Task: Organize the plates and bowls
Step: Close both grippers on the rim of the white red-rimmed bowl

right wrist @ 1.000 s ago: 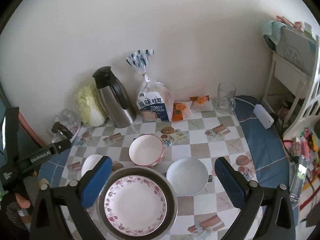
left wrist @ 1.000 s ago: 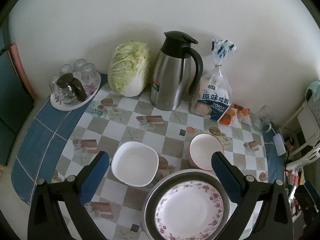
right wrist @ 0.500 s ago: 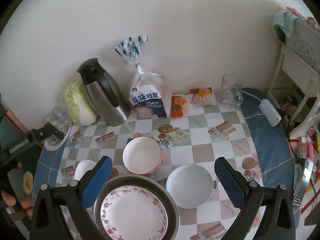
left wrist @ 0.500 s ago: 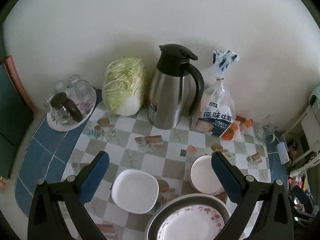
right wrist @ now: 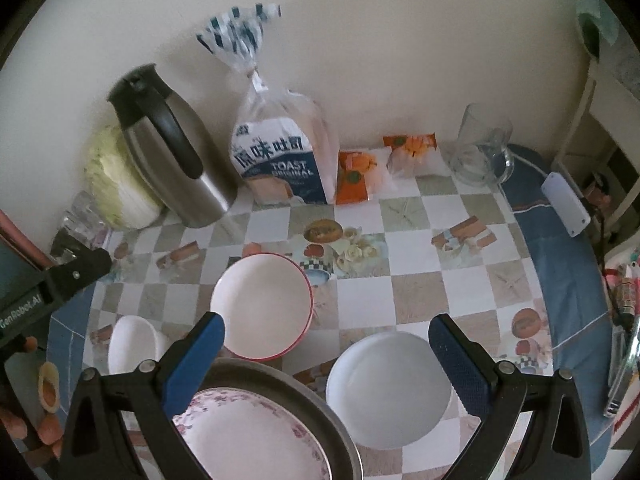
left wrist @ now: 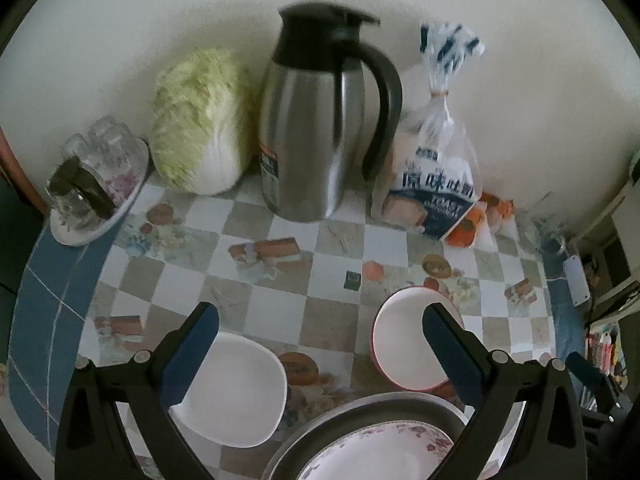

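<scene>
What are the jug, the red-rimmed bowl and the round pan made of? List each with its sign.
Jug: brushed steel by its grey sheen, with a black, likely plastic lid and handle.
Red-rimmed bowl: probably glazed ceramic, smooth glossy white.
Round pan: looks like metal, dull grey rim.

Shallow white plate with pink floral rim (right wrist: 248, 436) – lying flat inside round grey metal basin (right wrist: 336, 420), near edge of table. Deep white bowl with red rim and red outside (right wrist: 262, 306) – upright, empty, just behind basin. Squarish white ceramic bowl with rounded corners (left wrist: 236, 390) – upright, empty, left of basin, apart from red-rimmed bowl. Round plain white bowl (right wrist: 388, 388) – upright, empty, just right of basin.
</scene>
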`<control>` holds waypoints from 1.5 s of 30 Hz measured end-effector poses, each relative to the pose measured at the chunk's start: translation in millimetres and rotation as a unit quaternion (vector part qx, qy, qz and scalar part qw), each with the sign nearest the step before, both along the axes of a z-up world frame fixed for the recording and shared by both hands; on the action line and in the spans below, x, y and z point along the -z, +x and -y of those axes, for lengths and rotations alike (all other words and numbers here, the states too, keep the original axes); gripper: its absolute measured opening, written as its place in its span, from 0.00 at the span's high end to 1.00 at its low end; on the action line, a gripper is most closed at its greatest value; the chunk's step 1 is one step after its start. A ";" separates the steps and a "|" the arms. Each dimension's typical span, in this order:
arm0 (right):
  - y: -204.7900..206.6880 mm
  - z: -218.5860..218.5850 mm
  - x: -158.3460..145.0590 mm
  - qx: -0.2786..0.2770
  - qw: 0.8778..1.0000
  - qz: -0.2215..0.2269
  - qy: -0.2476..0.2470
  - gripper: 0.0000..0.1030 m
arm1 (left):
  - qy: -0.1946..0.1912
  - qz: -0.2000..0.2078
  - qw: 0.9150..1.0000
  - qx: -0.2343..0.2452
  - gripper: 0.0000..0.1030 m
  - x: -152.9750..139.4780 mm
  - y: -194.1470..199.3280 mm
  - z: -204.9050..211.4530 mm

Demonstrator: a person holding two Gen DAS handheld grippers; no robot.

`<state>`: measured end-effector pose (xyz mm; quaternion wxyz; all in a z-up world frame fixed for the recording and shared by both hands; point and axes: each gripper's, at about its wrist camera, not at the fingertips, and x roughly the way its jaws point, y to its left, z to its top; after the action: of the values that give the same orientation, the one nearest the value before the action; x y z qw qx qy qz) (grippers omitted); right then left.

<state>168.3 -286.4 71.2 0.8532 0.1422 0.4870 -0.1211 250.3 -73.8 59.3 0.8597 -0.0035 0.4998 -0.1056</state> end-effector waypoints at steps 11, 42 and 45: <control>25.1 -0.6 48.8 -0.008 0.999 -0.036 -0.003 0.00 | 0.018 -0.057 0.998 0.027 0.03 63.1 15.3 32.2; 58.5 -10.5 113.1 -0.032 0.996 -0.077 0.022 0.62 | -0.006 -0.128 0.991 0.041 0.67 129.6 31.9 48.6; 59.4 -12.4 115.1 -0.034 0.996 -0.078 0.028 0.63 | -0.016 -0.135 0.990 0.040 0.68 131.9 32.1 47.6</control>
<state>227.7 -274.0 -43.9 0.8117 0.1393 0.5602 -0.0886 282.4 -121.4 -72.6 0.7792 -0.0114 0.6095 -0.1459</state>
